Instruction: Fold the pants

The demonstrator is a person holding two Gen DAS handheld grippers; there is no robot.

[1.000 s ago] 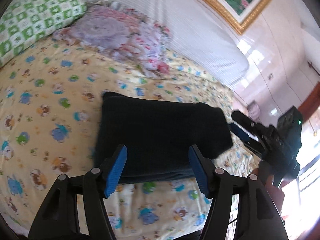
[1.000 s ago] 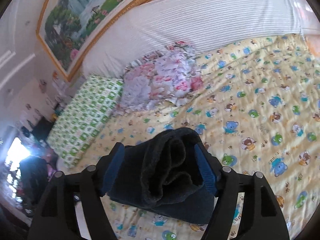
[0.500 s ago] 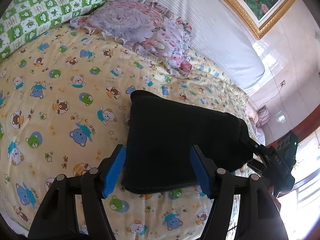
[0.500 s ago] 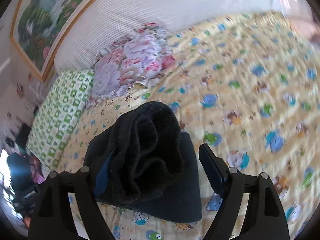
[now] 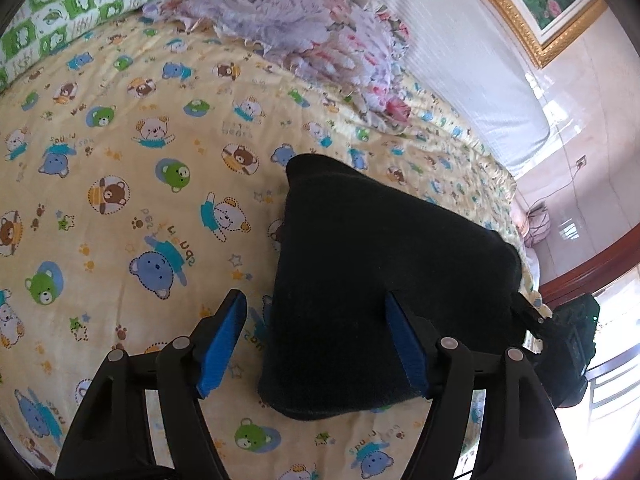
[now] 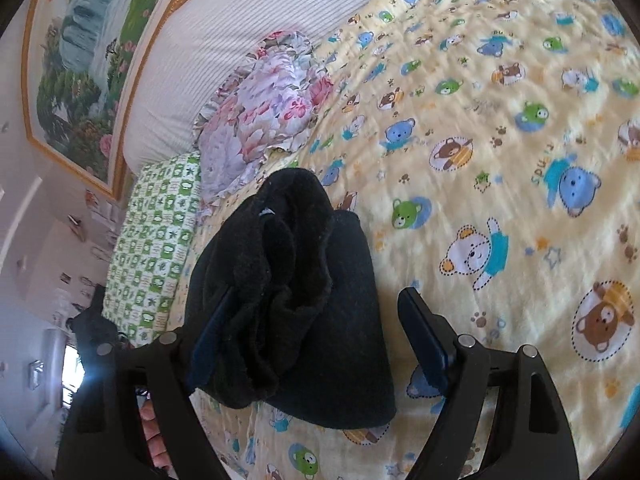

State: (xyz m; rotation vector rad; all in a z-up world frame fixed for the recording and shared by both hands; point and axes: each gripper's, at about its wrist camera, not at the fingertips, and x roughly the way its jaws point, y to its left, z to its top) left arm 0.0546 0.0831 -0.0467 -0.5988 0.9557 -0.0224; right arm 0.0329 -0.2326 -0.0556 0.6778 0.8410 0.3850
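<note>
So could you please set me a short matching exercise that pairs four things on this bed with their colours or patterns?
Things:
1. pants
2. sheet
3. ruffled pillow
4. flat pillow

Looks:
A. green and white checks
B. plain black
C. pink and lilac flowers
D. yellow with cartoon bears

Pairs: 1-B, 2-D, 3-C, 4-A

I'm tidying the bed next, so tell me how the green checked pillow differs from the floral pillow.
The green checked pillow has a neat grid of green and white squares; the floral pillow shows pink and lilac flowers. The checked one has plain edges, while the floral one has a ruffled frill. The checked pillow lies nearer the bed's edge; the floral one sits further in, beside it. Both rest on the yellow bear-print sheet by the striped headboard.
</note>
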